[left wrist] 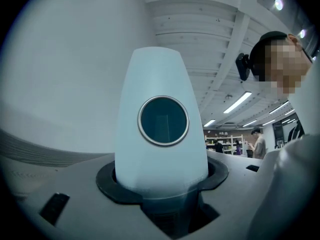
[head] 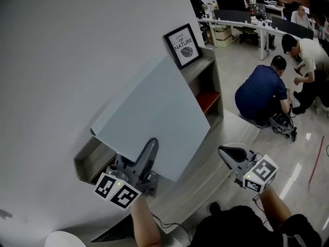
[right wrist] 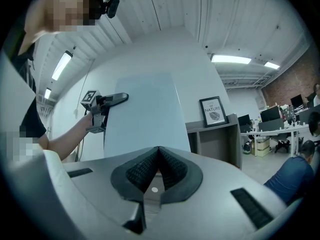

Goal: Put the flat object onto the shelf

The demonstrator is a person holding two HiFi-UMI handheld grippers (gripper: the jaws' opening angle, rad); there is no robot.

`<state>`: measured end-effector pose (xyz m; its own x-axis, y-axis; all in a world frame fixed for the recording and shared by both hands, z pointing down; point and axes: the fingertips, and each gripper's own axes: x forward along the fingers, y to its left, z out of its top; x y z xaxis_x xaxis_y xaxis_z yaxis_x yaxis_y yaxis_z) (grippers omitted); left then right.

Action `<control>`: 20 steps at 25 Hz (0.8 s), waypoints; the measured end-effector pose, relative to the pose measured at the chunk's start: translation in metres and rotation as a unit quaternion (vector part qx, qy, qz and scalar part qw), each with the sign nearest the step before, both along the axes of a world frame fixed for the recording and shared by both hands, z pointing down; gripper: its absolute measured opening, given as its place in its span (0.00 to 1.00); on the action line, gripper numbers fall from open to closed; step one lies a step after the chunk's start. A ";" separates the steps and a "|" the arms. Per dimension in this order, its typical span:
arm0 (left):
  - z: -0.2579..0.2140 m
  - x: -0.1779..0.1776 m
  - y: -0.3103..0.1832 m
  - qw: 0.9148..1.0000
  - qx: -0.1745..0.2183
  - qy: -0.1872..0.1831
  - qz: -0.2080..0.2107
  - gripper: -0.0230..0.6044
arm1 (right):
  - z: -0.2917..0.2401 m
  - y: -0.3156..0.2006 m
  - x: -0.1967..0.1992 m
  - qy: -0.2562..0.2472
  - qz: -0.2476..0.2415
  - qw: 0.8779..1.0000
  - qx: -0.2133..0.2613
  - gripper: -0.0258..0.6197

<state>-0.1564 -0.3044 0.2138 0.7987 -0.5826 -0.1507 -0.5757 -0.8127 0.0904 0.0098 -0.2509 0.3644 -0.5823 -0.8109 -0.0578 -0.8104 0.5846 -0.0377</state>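
A large flat pale board (head: 154, 112) hangs tilted over the grey shelf unit (head: 206, 70) that stands against the white wall. My left gripper (head: 152, 144) is shut on the board's near lower corner. The board's far corner reaches toward a framed picture (head: 183, 45) on the shelf top. In the right gripper view the board (right wrist: 142, 114) stands upright with the left gripper (right wrist: 120, 98) clamped on its left edge, in front of the shelf unit (right wrist: 212, 129). My right gripper (head: 223, 151) is shut and empty, out to the right of the board above the floor; its pads meet (right wrist: 159, 149).
A red item (head: 208, 99) lies on a lower shelf level. A crouching person in a dark blue shirt (head: 262, 94) and one in white (head: 308, 55) are on the floor to the right. Desks with monitors (head: 247, 14) stand at the back. A red cable (head: 318, 161) lies on the floor.
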 end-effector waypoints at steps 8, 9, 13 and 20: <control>-0.052 -0.018 -0.045 1.000 0.023 -0.010 0.011 0.49 | -0.006 -0.015 -0.014 0.001 0.041 0.999 0.006 0.06; -0.058 -0.019 -0.051 0.999 0.027 -0.011 0.013 0.49 | -0.005 -0.016 -0.016 0.001 0.045 0.999 0.006 0.06; -0.080 -0.023 -0.070 0.999 0.042 -0.011 0.012 0.49 | -0.004 -0.019 -0.022 -0.001 0.054 0.999 0.005 0.06; -0.109 -0.026 -0.111 0.998 0.066 -0.011 -0.014 0.50 | -0.014 -0.031 -0.027 0.004 0.057 0.998 0.015 0.06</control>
<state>-0.1819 -0.4150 0.1051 0.7864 -0.5807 -0.2104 -0.5990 -0.8002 -0.0303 -0.0168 -0.2817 0.3507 -0.4866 -0.8701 -0.0784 -0.8721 0.4890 -0.0145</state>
